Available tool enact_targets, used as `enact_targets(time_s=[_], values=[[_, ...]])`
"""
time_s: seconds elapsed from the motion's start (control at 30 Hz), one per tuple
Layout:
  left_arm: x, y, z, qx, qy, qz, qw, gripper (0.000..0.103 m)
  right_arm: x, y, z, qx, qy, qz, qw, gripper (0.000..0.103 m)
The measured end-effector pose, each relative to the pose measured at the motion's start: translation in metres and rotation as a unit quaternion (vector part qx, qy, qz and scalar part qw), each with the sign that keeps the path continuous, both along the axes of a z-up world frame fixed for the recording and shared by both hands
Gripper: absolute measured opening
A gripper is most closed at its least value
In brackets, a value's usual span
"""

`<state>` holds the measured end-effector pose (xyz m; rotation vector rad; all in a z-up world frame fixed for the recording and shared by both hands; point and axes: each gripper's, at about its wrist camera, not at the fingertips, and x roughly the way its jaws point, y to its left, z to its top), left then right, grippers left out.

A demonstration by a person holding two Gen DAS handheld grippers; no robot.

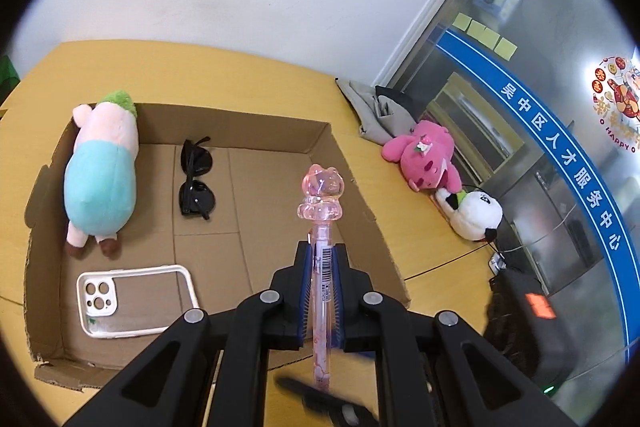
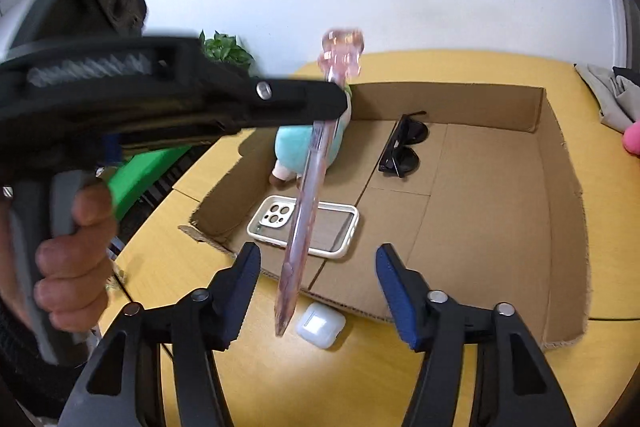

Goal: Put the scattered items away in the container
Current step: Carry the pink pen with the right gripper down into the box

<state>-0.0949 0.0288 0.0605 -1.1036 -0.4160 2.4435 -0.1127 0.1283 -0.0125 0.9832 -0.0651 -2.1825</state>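
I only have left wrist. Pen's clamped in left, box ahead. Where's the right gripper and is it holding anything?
Observer: The right gripper is open and empty. The pink pen crosses in front of it, held only by the left gripper.
Operator: Anything still on the table near the box that I can't see?
Observer: Yes, a white earbud case lies on the yellow table, just outside the near edge of the cardboard box.
Operator: What's off to the left of the box?
Observer: A green potted plant stands past the table's far left corner.
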Motion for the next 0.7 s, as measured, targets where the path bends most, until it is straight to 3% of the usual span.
enact_targets(time_s=[0.03,0.07,0.4,0.7], values=[[-0.002,0.001,0.001,-0.006,0.003,0.003,1.0000,0.009,-0.001,-0.001,-0.002,0.002,-0.001,0.002,1.000,0.012],[-0.004,0.001,0.002,-0.009,0.003,0.002,1.0000,0.009,-0.003,-0.001,-0.003,0.004,-0.001,0.001,1.000,0.012],[-0.055,-0.002,0.013,-0.024,0.007,-0.010,0.9996,0.009,-0.041,-0.005,0.013,0.011,-0.013,0.003,1.000,0.012],[-0.145,-0.004,-0.009,-0.045,-0.042,-0.023,0.9979,0.009,-0.117,-0.015,0.004,0.022,-0.059,-0.002,0.998,0.012]])
